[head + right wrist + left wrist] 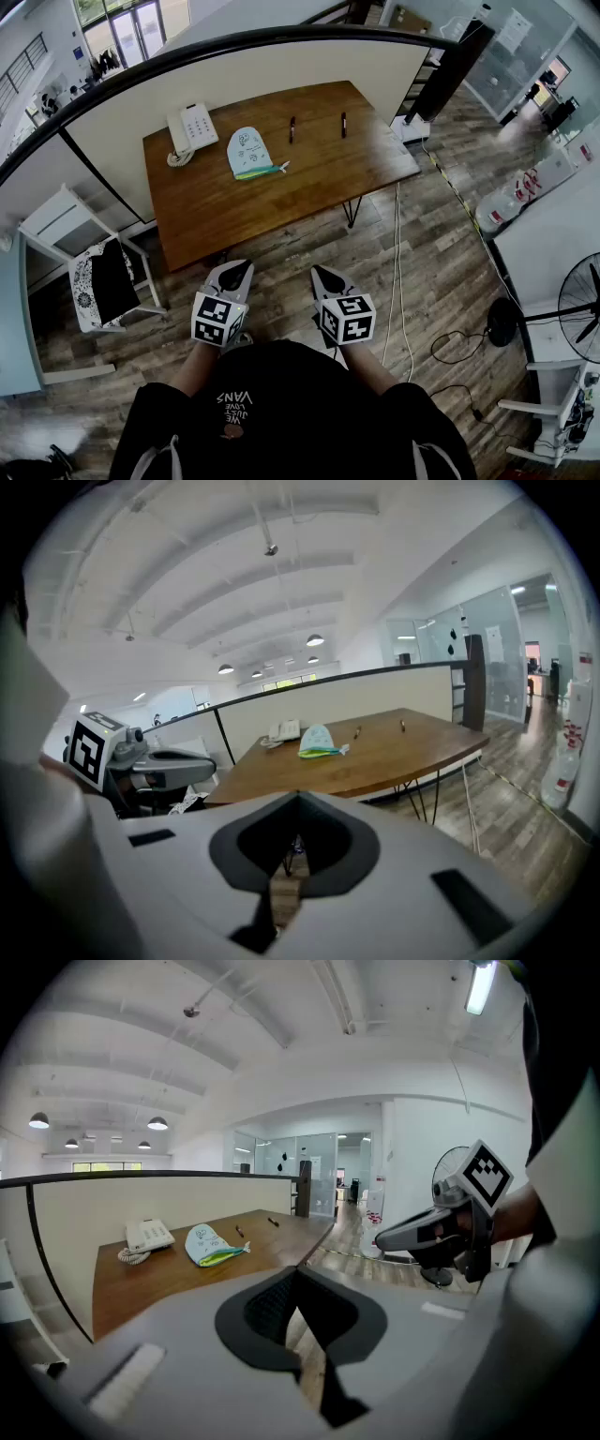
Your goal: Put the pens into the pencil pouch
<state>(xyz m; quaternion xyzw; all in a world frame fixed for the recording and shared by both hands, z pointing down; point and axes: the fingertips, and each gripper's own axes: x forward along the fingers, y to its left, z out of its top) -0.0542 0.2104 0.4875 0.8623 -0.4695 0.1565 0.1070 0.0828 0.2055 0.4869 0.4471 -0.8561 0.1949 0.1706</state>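
Note:
A light blue pencil pouch [247, 153] with a green edge lies on the wooden table [234, 206]; it also shows in the left gripper view as the pouch [210, 1243] and in the right gripper view as the pouch [319, 741]. Two dark pens [292, 128] [343, 124] lie apart to its right, far side of the table. My left gripper [234, 272] and right gripper [324, 277] are both shut and empty, held over the floor well short of the table's near edge.
A white desk phone [193, 127] sits at the table's far left corner. A white chair [89, 272] with dark cloth stands left of the table. Cables [398, 281] run across the wood floor at right; a fan [577, 309] stands far right. A partition wall backs the table.

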